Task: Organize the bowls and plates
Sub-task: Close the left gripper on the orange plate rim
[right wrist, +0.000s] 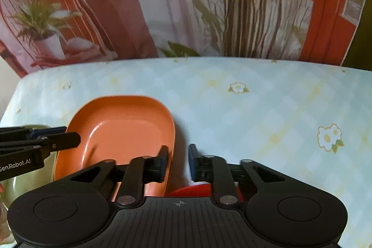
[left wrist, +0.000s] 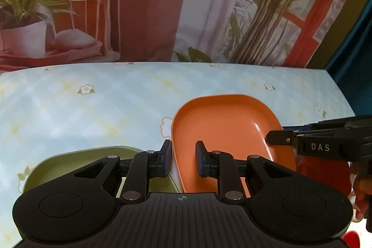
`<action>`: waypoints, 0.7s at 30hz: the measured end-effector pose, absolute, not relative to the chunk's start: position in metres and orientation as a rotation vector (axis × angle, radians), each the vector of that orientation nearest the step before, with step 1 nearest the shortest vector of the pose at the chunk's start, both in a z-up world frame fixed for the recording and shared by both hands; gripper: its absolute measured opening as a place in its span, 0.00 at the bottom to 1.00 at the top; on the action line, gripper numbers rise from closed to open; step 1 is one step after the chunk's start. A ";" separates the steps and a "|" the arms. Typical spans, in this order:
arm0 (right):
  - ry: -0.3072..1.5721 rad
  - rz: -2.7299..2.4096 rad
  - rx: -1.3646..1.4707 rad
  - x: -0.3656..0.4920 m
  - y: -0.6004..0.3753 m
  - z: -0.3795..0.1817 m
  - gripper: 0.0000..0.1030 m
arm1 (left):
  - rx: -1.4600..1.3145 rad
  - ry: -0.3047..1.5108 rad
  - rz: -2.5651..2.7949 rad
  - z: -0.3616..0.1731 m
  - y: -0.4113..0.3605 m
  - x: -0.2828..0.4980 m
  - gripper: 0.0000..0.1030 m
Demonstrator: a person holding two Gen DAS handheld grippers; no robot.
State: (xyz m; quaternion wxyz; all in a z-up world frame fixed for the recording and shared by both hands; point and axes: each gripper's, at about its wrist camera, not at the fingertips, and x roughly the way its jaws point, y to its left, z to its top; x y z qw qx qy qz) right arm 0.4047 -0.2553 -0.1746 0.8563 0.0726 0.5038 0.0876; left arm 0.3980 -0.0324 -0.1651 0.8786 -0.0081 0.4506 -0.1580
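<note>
Table with the floral check cloth carries an orange plate mid-surface toward the near edge, tilted, lying partly over a green plate on its left and a red plate on its right. Left gripper straddles the orange plate's left rim, jaws a narrow gap apart, contact unclear. Right gripper straddles its right rim, jaws likewise slightly apart, grip not confirmable.
</note>
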 end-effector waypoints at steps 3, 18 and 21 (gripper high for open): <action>1.083 0.190 0.161 0.404 -0.254 -0.178 0.07 | -0.005 0.947 -0.337 -0.167 -0.035 0.395 0.18; 0.970 0.186 0.213 0.394 -0.262 -0.152 0.07 | -0.004 0.844 -0.336 -0.134 -0.034 0.380 0.18; 0.945 0.194 0.219 0.390 -0.261 -0.145 0.07 | -0.009 0.825 -0.334 -0.126 -0.030 0.376 0.18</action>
